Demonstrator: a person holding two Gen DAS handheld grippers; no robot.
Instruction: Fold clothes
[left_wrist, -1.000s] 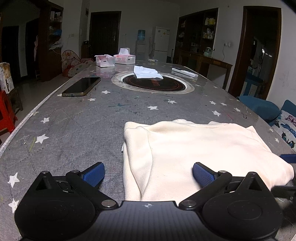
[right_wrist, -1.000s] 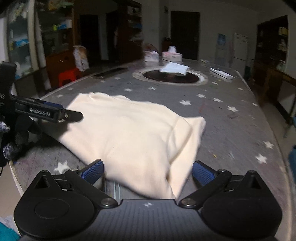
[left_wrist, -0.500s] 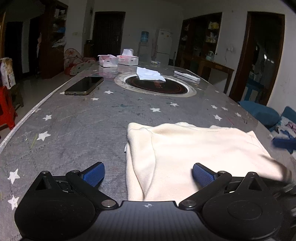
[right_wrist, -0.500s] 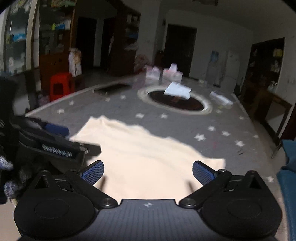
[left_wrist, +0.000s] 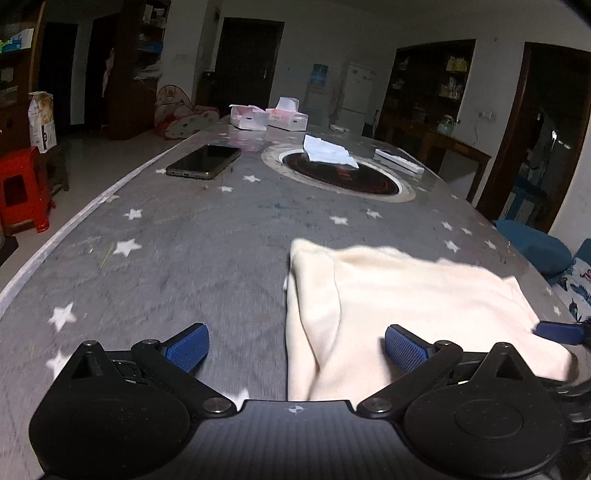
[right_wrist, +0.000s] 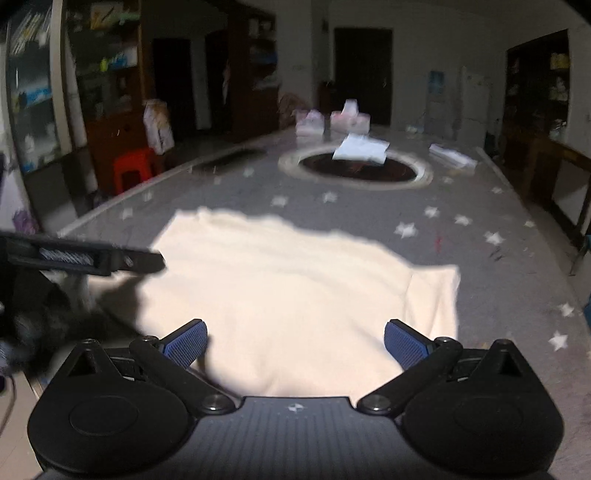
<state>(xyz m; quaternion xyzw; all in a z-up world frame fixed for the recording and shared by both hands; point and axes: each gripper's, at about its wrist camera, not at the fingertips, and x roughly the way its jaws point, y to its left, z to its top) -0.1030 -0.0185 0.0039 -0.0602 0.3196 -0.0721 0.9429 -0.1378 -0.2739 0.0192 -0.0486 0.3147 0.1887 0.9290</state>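
Left tool (left_wrist: 295, 341) held low over the table (left_wrist: 184, 258), fingers spread, nothing gripped, right tool (right_wrist: 295, 341) likewise released above the folded cream garment (right_wrist: 288, 280), both levelled forward.

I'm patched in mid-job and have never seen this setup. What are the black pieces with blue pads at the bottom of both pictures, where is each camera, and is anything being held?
No robot arm here: a person carries a two-finger gripper in each hand, each with a forward-looking camera. One picture looks along the left gripper, the other along the right gripper. The blue pads are fingertips; both grippers are open and hold nothing. A cream garment, partly folded, lies on the grey star-patterned table. Farther back lie a phone, tissue boxes and a white cloth.
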